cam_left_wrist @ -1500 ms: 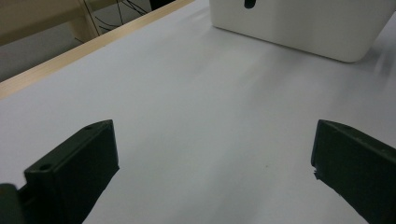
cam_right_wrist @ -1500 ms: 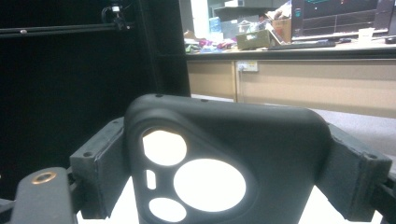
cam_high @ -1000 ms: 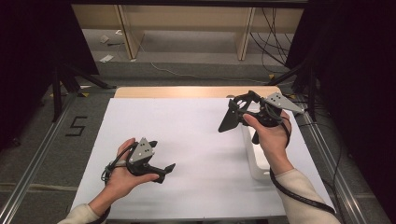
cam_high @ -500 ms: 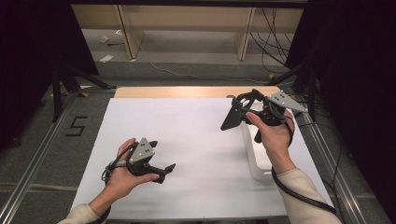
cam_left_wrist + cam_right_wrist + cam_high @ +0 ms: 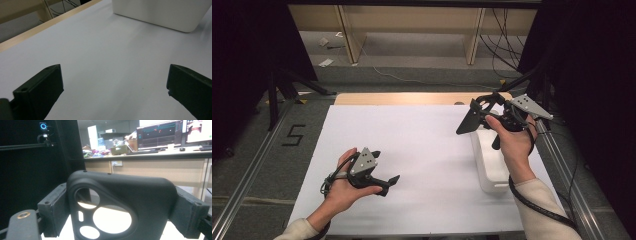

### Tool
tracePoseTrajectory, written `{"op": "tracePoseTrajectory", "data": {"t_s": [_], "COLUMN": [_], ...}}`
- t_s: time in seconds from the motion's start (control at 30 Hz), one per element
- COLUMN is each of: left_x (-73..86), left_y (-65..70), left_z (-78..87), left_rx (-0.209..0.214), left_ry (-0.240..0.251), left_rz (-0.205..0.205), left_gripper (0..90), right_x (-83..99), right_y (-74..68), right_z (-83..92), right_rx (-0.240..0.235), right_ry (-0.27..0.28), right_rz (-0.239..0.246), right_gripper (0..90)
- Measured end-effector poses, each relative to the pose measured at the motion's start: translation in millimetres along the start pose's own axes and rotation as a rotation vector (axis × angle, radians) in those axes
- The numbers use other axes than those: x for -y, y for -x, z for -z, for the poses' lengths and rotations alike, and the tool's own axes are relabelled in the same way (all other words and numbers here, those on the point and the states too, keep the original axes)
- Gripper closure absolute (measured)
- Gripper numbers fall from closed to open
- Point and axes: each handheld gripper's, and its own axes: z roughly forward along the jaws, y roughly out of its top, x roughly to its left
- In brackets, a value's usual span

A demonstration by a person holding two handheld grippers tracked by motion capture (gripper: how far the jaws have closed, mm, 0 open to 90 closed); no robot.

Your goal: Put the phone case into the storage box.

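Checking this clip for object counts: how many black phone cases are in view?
1. The black phone case is clamped between the jaws of the right gripper, raised above the white bin. The bin's inside is largely hidden, so more may lie there.

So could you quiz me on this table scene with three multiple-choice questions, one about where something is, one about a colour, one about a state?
1. Where does the white box stand on the table?
A. by the left hand
B. on the right side, under the right forearm
C. on the far wooden edge

2. What colour is the phone case in the right gripper?
A. black
B. white
C. red

3. How do the jaws of the left gripper stand?
A. clamped on a cloth
B. shut on nothing
C. open, nothing between them

Answers: 1 B, the high view shows the box along the right side, beneath the right arm. 2 A, the right gripper view shows a black case with camera cut-outs clamped between the jaws. 3 C, the left gripper view shows the jaws wide apart over bare white table.
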Motion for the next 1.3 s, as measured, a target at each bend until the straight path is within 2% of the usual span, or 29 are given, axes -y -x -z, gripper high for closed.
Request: {"op": "tracePoseTrajectory", "data": {"t_s": [0.73,1.3], "left_x": [-0.3,-0.5], "left_y": [-0.2,-0.2], "left_z": [0.0,0.6], "left_rx": [0.0,0.0], "left_ry": [0.001,0.003], "left_rz": [0.001,0.002], "left_gripper": [0.5,0.5], "right_x": [-3.9,-5.1], "right_y": [15.1,21.5], "right_z": [6.6,9.3], "right_rx": [0.06,0.084], "right_ry": [0.01,0.013], "right_rz": [-0.005,-0.001], "right_gripper": [15.4,15.4]}}
